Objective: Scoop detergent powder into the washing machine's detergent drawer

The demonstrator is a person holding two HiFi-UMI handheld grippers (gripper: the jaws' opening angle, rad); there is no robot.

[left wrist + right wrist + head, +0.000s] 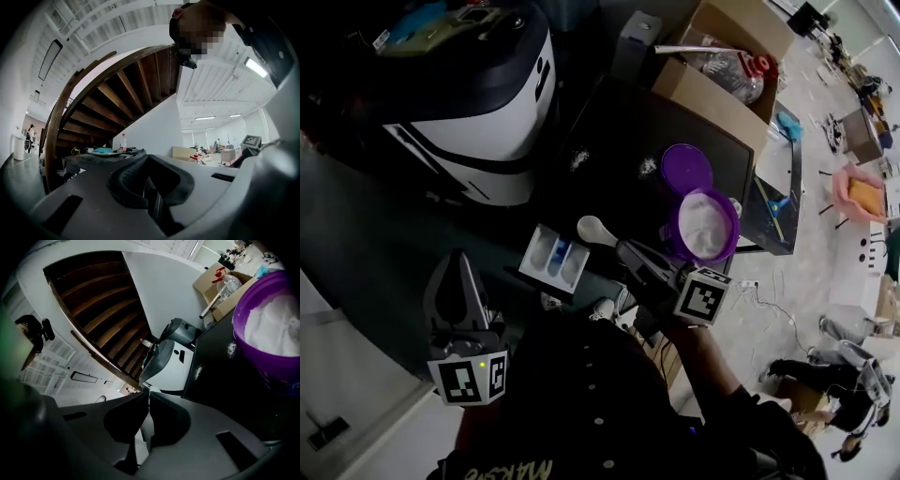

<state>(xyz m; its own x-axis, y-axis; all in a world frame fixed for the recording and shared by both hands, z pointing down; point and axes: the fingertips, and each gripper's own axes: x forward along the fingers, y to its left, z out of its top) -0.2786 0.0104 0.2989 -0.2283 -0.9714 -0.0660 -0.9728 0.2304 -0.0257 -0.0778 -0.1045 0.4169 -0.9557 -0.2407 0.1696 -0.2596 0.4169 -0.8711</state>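
Observation:
My right gripper [628, 251] is shut on the handle of a white scoop [592, 228]. The scoop's bowl hangs just right of the white detergent drawer [555, 255], which stands pulled out. A purple tub [707, 225] full of white powder sits on the black table next to the right gripper, and it also fills the right side of the right gripper view [272, 333]. In that view a strip of the white scoop handle [140, 446] shows between the closed jaws. My left gripper [457, 267] is held low at the left, shut and empty, pointing up at a staircase [117, 93].
The tub's purple lid [686, 169] lies on the black table [609, 131] among patches of spilled powder [647, 167]. The washing machine [478, 103] stands at the upper left. An open cardboard box [722, 56] with a clear bottle sits beyond the table.

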